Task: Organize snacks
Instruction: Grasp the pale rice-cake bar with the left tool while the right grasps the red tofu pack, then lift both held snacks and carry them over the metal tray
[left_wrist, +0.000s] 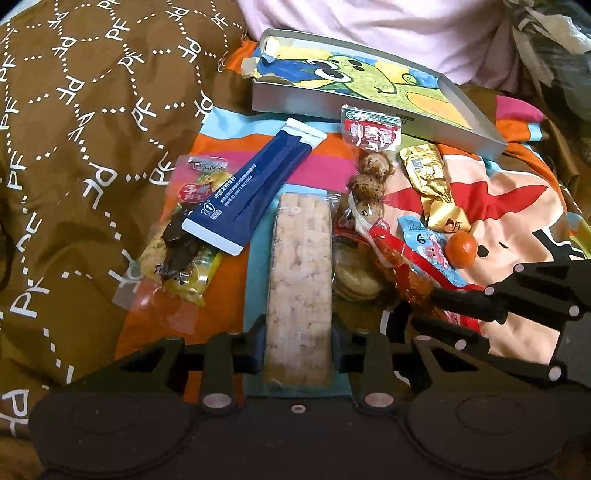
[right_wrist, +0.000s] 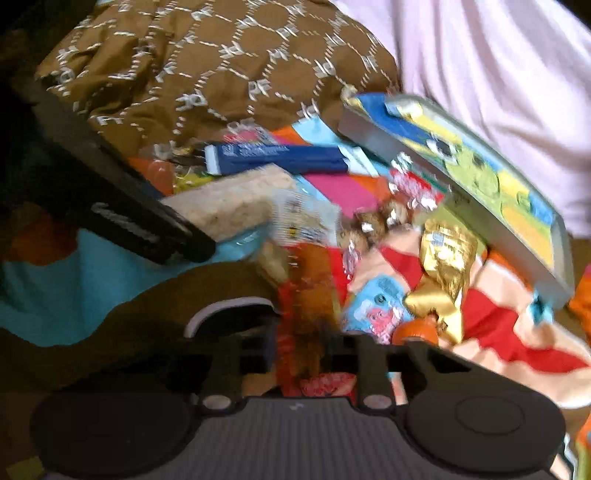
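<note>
In the left wrist view, the left tongs (left_wrist: 298, 345) are clamped on the near end of a long pale rice-crisp bar (left_wrist: 300, 266) in a clear wrapper, which runs up toward 12 o'clock over a bright cartoon blanket (left_wrist: 517, 199). At 10 o'clock of the bar lies a navy sachet (left_wrist: 255, 188), resting across a dried-snack packet (left_wrist: 184, 236). At 1 o'clock sits a quail-egg pack (left_wrist: 371, 155), and beyond it a shallow grey box (left_wrist: 369, 85) with a green cartoon lining. A gold packet (left_wrist: 430, 177) and a small orange fruit (left_wrist: 460, 250) lie at 3 o'clock, where the right tongs (left_wrist: 436, 295) pinch a red-orange snack packet (left_wrist: 399, 273). The right wrist view is blurred: the right tongs (right_wrist: 310, 354) are closed on that red-orange snack packet (right_wrist: 306, 314), with the grey box (right_wrist: 480, 177) at 1 o'clock and the rice-crisp bar (right_wrist: 236, 199) at 11 o'clock.
</note>
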